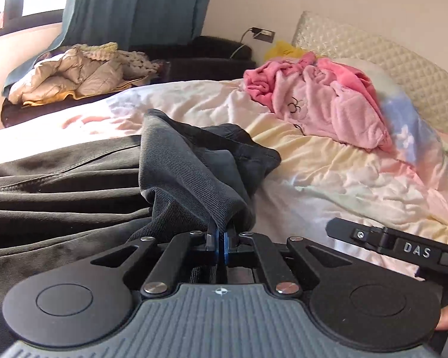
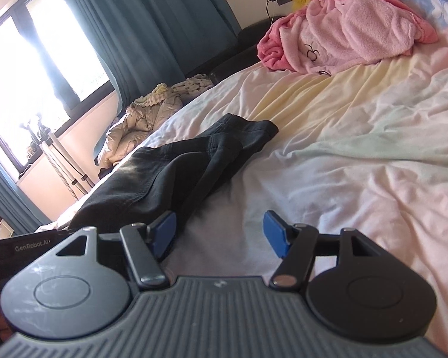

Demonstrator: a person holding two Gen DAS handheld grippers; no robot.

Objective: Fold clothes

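Dark trousers [image 2: 176, 167] lie on the bed [image 2: 358, 149], long axis running away up-left. Left gripper [image 1: 219, 229] is clamped on a bunched fold of them. Right gripper [image 2: 219, 229], jaws wide and empty, sits just right of the near end; left is nearer.

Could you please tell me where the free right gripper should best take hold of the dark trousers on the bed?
Probably the far hem corner of the dark trousers, coming low from the right over the bedsheet. That edge lies flat and exposed. The left gripper already pinches a raised fold, while the right gripper is open beside the cloth.
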